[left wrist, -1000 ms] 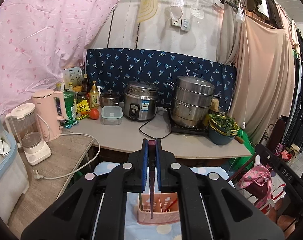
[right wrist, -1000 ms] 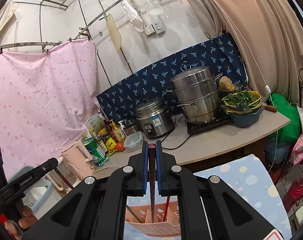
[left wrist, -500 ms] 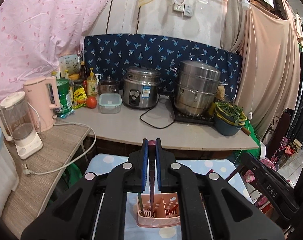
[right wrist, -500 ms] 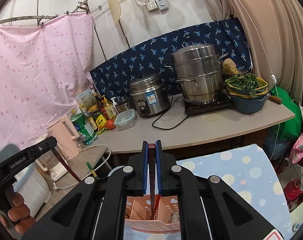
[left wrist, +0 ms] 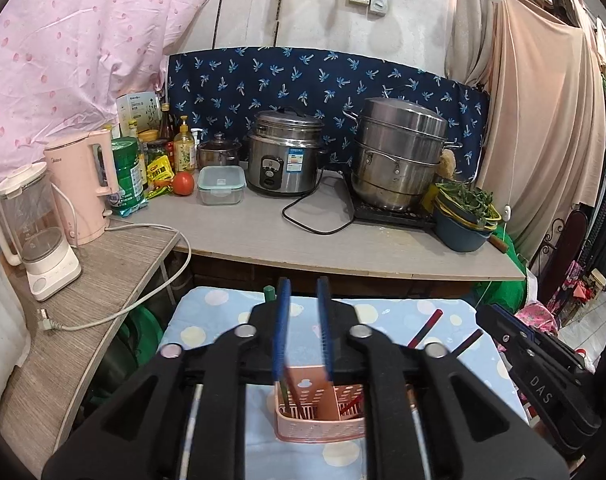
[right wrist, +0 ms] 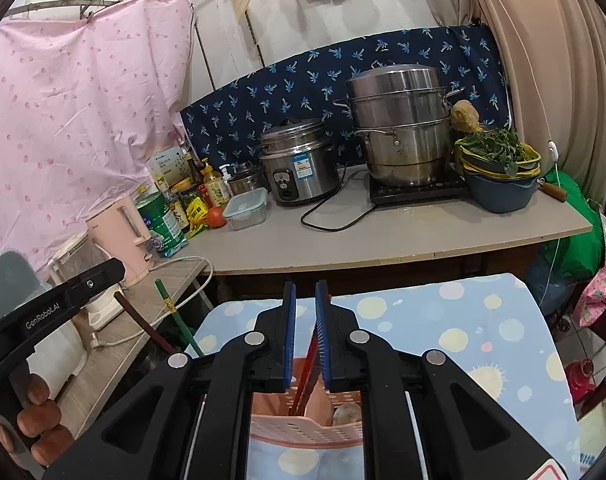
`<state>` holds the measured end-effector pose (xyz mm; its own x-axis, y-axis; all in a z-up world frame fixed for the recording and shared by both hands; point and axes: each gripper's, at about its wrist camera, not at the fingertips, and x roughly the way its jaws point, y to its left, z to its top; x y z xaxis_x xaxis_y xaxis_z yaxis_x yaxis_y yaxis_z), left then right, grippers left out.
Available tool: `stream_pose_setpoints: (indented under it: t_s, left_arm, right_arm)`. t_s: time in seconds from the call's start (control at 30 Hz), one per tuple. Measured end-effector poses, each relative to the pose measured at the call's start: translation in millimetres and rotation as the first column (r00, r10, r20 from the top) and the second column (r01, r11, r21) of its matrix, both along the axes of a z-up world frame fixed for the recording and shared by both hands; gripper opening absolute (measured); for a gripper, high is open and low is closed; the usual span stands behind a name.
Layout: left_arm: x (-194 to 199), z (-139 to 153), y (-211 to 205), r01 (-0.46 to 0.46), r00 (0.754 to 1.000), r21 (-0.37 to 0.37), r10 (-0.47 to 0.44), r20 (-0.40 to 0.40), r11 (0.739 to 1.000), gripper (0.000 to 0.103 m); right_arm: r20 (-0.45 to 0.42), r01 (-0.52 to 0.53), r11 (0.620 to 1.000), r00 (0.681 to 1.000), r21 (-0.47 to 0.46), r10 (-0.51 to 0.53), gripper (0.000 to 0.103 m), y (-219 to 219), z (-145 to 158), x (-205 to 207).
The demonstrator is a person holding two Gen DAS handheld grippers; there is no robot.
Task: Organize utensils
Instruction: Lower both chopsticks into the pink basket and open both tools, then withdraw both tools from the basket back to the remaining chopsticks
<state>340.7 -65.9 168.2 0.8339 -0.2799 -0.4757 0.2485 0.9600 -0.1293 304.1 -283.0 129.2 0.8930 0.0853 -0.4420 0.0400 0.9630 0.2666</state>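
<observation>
With both chopsticks dropped into the pink basket (left wrist: 319, 426) at lower centre, the left gripper (left wrist: 303, 328) and right gripper (right wrist: 305, 332), jaws just parted and empty, should lift straight up without snagging.

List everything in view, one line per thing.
utensil basket: one, pink, on dotted blue cloth
chopsticks: several, red, green, dark, standing in basket
rice cooker: one, silver, on counter
steamer pot: one, steel, on hob
kettle: one, pink, counter's left
tomato: one, red, on counter
bowls with greens: stacked, blue and yellow, counter's right end
left gripper: black, jaws just opened, gripping nothing
right gripper: black, jaws just opened, red chopstick loose between
</observation>
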Motion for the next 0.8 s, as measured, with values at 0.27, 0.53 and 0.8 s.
stream_pose_setpoints:
  t_s: [0.27,0.53,0.8]
  left_arm:
    - [-15.5,2.0,3.7,-0.006,1.0,0.012,0.006,0.005,1.0,0.029]
    - [-48.6,-5.4,13.6,-0.004,1.0,0.031,0.004,-0.016,1.0,0.029]
    - [-99.2,-38.6,26.4,0.007,0.998,0.083,-0.002,-0.066,0.997,0.029]
  right_arm:
    - [0.014,-0.003,1.0,1.0,-0.003,0.003,0.018,0.4,7.4,-20.9]
    - [-0.004,-0.024,1.0,1.0,-0.013,0.023,0.022,7.1,0.4,-59.1]
    - [-0.061,-0.056,0.994,0.997,-0.094,0.051,0.023,28.8,-31.7,-122.9]
